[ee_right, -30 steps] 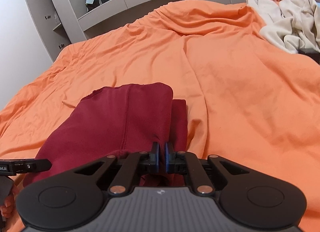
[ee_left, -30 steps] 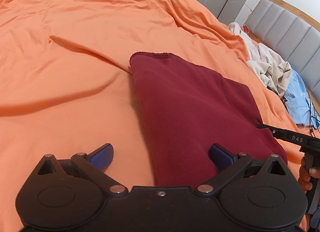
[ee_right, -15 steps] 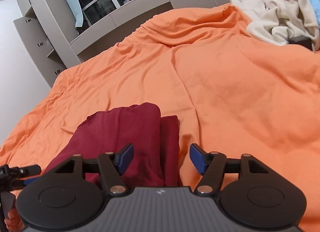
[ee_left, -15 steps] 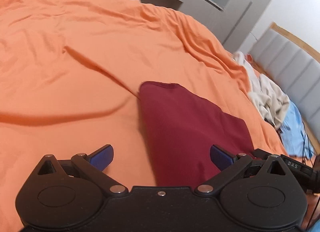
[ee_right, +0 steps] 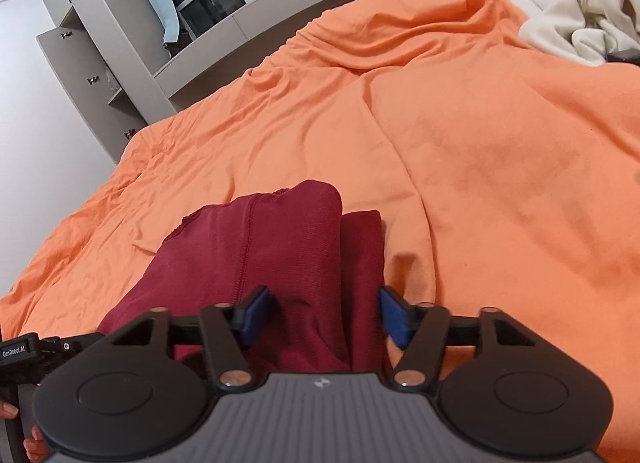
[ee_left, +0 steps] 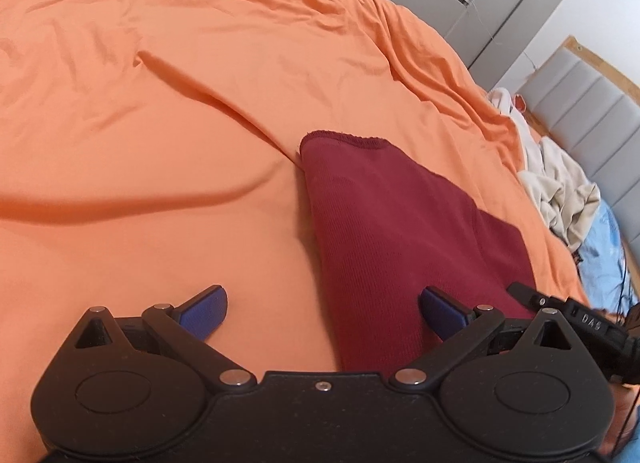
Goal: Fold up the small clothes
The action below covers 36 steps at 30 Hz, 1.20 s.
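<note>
Folded maroon garment (ee_left: 400, 231) lying on the orange bed cover (ee_left: 160, 103). My left gripper (ee_left: 322, 313) fingers are spread wide over its near edge, empty; my right gripper (ee_right: 322, 313) fingers are closing astride it, not pressing. Cream clothes (ee_right: 568, 3) lie well beyond the garment.

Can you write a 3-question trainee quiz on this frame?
1. True or false: the maroon garment lies folded on the orange bedsheet.
2. What sits between the right tongs' pads? A) maroon cloth B) a cream towel C) nothing
3. Fill in: the left tongs stand ____, gripping nothing.

Key: 1 true; 2 A, with jaws closing but not yet pressing; 3 open.
</note>
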### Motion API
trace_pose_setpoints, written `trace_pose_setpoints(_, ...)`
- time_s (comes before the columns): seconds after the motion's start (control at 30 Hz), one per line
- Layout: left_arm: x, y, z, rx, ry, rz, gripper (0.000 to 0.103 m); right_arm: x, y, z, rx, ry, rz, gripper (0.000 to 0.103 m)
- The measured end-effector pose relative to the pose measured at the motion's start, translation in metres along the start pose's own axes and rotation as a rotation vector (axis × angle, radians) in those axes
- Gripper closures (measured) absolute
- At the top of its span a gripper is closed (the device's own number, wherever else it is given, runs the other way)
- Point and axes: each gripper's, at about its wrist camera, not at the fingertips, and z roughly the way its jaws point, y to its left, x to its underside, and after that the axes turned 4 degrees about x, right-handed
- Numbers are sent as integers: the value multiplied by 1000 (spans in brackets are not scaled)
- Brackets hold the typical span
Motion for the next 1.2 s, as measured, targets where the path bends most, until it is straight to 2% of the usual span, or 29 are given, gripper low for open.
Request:
trace_pose_setpoints(0.07,1,-1,0,-6,-2,7,0,2,7,-3,20,-19,-42,62)
trace_pose_setpoints(0.2,2,-3,0,-15,-5,19,0,8,29,-7,63,-52,-178,68)
trace_pose_setpoints(0.3,2,-4,0,-21,-6,25,0,11,37,-6,80,-52,-220,68)
trace_pose_setpoints(0.47,3,-7,-1,-24,-13,33,0,9,32,-3,72,-36,-183,67)
trace_pose_setpoints(0.7,4,-13,2,10,5,63,1,10,31,-2,82,-25,-182,63)
trace_pose_setpoints(1.2,4,-10,3,39,8,30,1,10,31,-1,86,-24,-186,62)
